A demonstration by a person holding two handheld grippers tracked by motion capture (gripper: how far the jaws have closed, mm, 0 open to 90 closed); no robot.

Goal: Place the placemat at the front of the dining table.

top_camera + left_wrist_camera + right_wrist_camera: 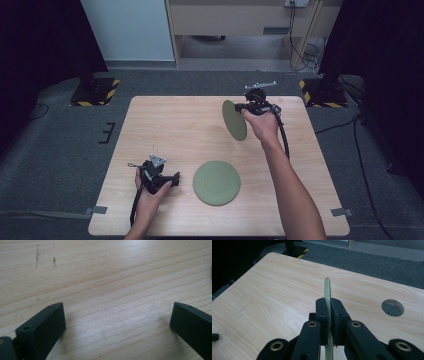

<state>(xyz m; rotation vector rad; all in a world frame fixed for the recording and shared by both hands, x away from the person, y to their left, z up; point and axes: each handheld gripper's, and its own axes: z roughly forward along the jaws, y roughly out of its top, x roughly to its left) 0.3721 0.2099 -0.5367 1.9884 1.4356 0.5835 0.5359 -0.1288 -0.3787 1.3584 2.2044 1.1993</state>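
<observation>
Jaws, right: clenched on the rim of a green plate (327,290), pads pressed to both faces.
Jaws, left: spread wide, nothing between them, bare wood beneath.
Right gripper (239,107): raised over the far right part of the desk (170,125), held in the person's right hand (262,122); its plate (234,120) is on edge, clear of the wood.
Left gripper (175,179): low at the near left, resting at desk level, in the left hand (149,192).
Second plate (216,182): flat on the desk, near centre, just right of the left gripper.
Desk hole (392,307): round, near the far edge.
</observation>
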